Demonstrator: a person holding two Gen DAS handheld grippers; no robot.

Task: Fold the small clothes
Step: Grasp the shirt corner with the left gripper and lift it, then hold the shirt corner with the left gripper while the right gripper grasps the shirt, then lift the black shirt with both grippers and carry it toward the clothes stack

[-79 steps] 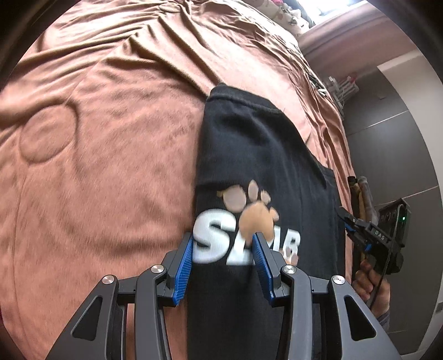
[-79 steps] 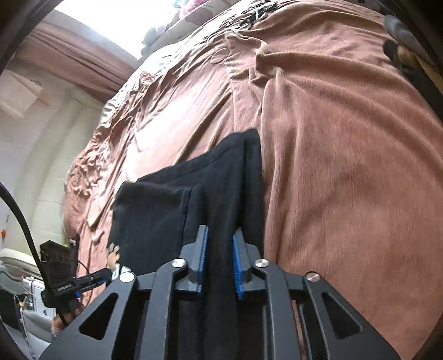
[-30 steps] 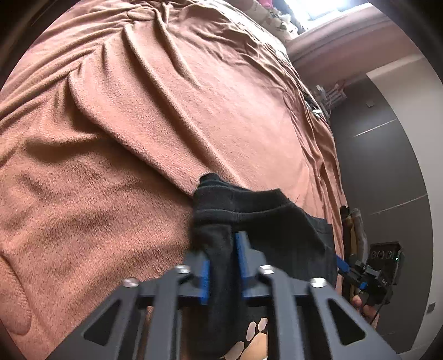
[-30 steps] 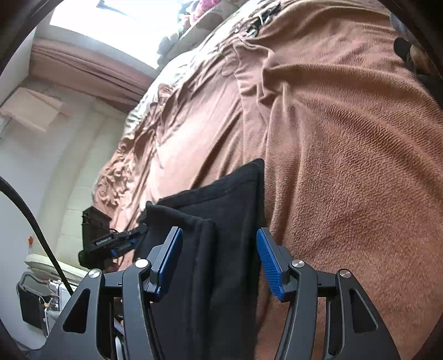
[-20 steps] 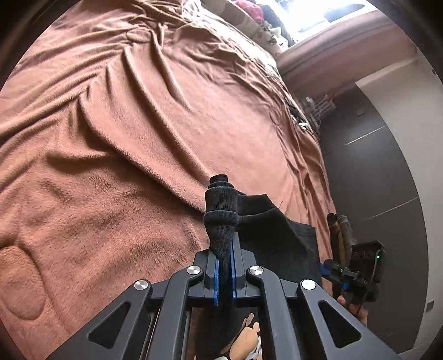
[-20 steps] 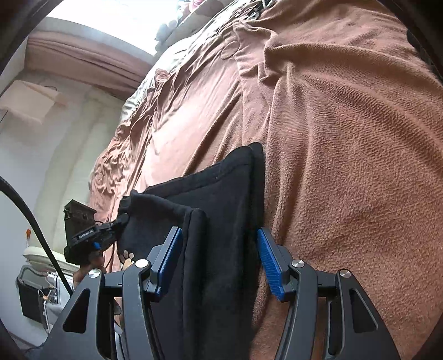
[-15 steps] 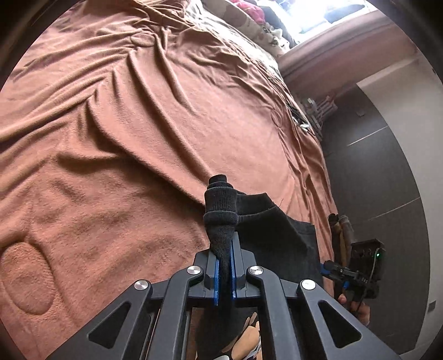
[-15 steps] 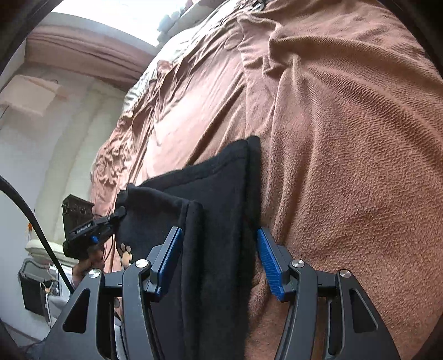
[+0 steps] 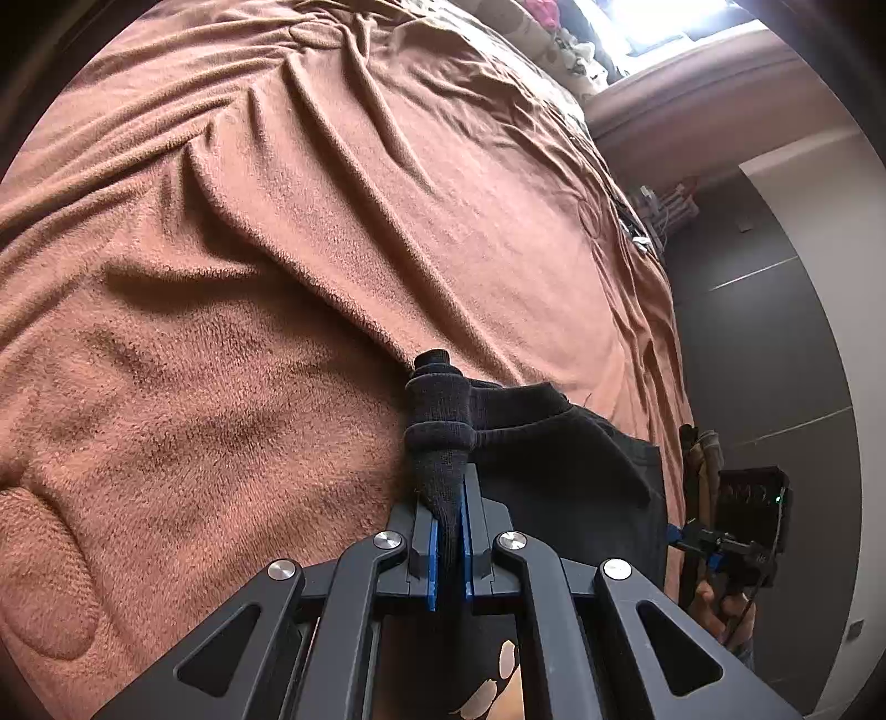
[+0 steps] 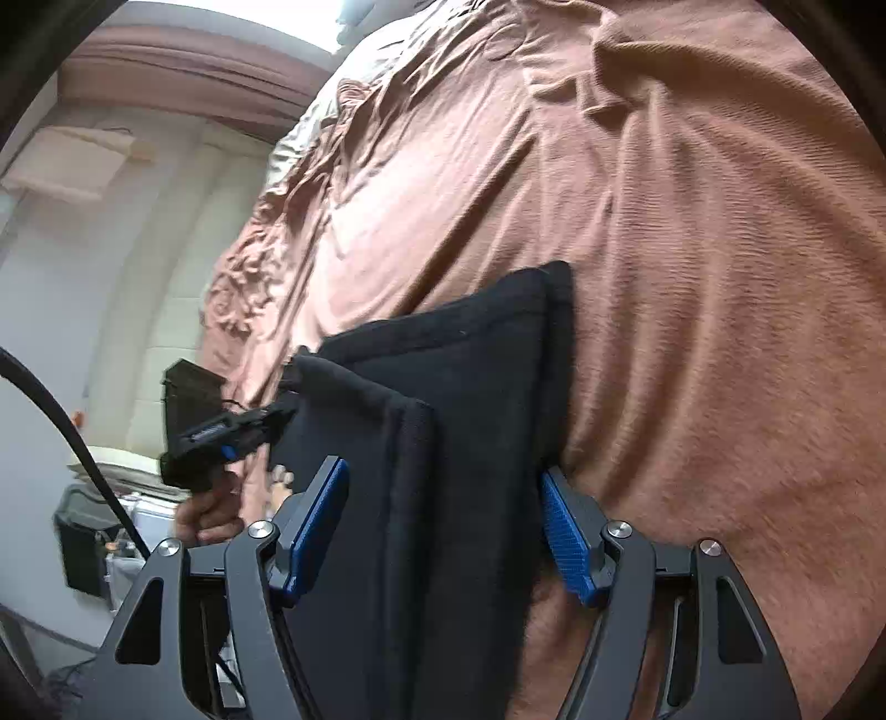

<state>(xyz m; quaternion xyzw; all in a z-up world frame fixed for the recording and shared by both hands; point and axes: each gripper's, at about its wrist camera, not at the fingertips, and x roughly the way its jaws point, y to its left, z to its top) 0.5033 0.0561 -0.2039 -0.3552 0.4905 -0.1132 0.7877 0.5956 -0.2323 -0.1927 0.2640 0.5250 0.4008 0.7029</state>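
Observation:
A small black T-shirt (image 9: 559, 459) with a tan paw print lies partly folded on the brown blanket (image 9: 232, 310). My left gripper (image 9: 449, 548) is shut on a bunched corner of the T-shirt and holds it lifted. In the right wrist view the T-shirt (image 10: 470, 421) lies doubled over, one folded layer on top. My right gripper (image 10: 443, 531) is open, its blue pads on either side of the folded cloth. The left gripper (image 10: 277, 415) shows there at the cloth's far left corner.
The blanket (image 10: 692, 249) covers a bed and is creased into ridges. A curtain and bright window (image 9: 664, 33) are at the far end. A dark wardrobe wall (image 9: 775, 343) stands on the right, a light wall (image 10: 83, 249) on the left.
The left gripper shut on the T-shirt's corner and lifted it, holding since. The right gripper, shut on the cloth at first, opened and stays open over the fold.

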